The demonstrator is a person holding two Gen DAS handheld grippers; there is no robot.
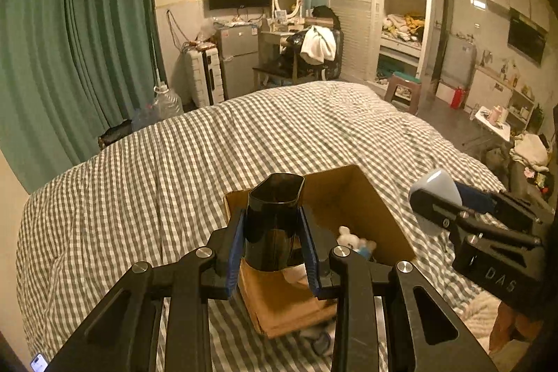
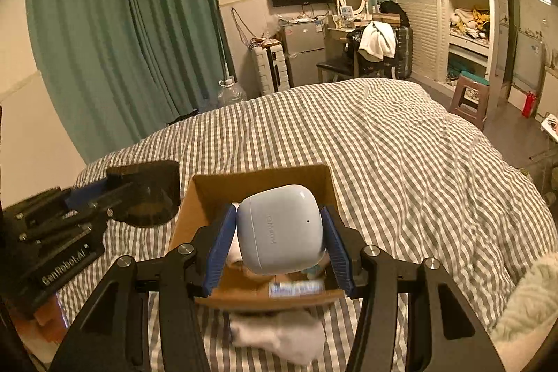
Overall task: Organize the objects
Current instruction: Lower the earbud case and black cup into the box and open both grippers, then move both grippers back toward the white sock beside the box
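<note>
Left gripper (image 1: 273, 246) pinches a black cup (image 1: 273, 222); right gripper (image 2: 277, 243) pinches a pale-blue earbud case (image 2: 280, 229). Both hang above the cardboard box (image 2: 258, 183) beneath the fingers (image 2: 219, 250): lower well inside before spreading them.

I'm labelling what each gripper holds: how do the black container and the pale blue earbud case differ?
The black container is dark, glossy and faceted; the earbud case is pale blue, matte-smooth and rounded. The container is open-topped and taller than wide; the case is closed and squat. The container sits in the left gripper, the case in the right gripper. Both are clamped between blue pads above the cardboard box on the checked bedcover.
</note>
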